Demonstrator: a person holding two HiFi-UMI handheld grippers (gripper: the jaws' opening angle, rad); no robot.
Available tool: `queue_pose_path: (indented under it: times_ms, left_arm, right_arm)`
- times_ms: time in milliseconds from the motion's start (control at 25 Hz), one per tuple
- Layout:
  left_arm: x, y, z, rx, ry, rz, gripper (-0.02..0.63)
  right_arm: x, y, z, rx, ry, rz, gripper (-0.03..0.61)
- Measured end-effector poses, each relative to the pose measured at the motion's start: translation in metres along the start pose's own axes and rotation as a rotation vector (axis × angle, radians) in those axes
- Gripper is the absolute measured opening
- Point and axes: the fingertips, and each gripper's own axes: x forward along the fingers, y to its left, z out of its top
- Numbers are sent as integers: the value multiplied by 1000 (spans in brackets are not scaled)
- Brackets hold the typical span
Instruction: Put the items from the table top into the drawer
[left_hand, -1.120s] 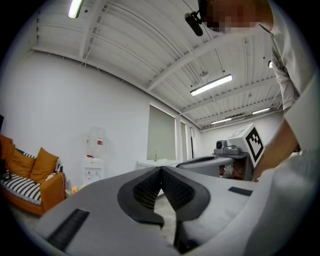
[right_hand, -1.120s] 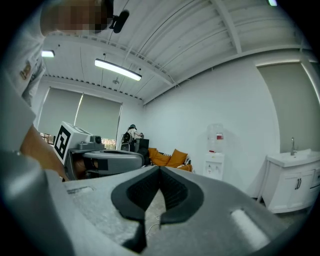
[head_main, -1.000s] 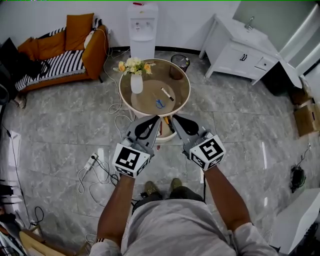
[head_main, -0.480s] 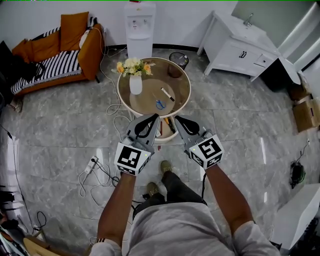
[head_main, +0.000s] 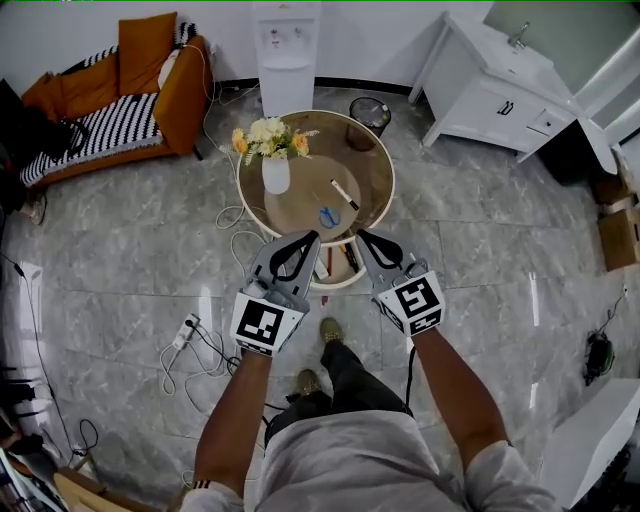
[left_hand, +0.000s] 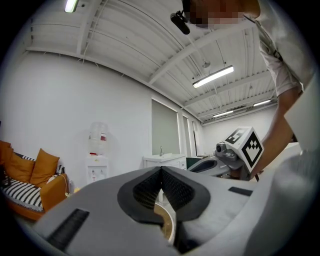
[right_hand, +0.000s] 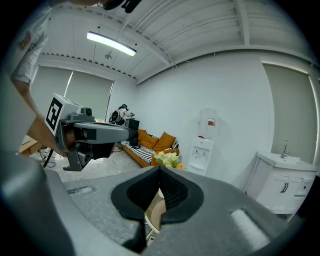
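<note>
On table (head_main: 292, 208), marker (head_main: 344, 194) upper-left to lower-right

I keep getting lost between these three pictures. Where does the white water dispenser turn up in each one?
Head view: the water dispenser stands at top centre, against the far wall.
Left gripper view: left of centre, against the white wall.
Right gripper view: right of centre, against the wall.
Shared landmark: the orange sofa is to the dispenser's left in all three.
</note>
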Motion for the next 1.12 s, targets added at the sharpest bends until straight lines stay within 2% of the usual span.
queue_pose_path:
  times_ms: [200, 360, 560, 1120]
  left_arm:
    - [38, 24, -24, 0, 15, 20, 0]
    - [68, 34, -39, 17, 45, 6, 0]
    - [102, 48, -68, 15, 80, 16, 0]
    - [152, 76, -146, 21, 136, 38, 0]
  right_arm:
    - [33, -38, -25, -13, 22, -10, 2]
    - [58, -61, -40, -32, 30, 2, 2]
    - [83, -89, -66, -4, 48, 5, 2]
    - [140, -128, -150, 8, 129, 24, 3]
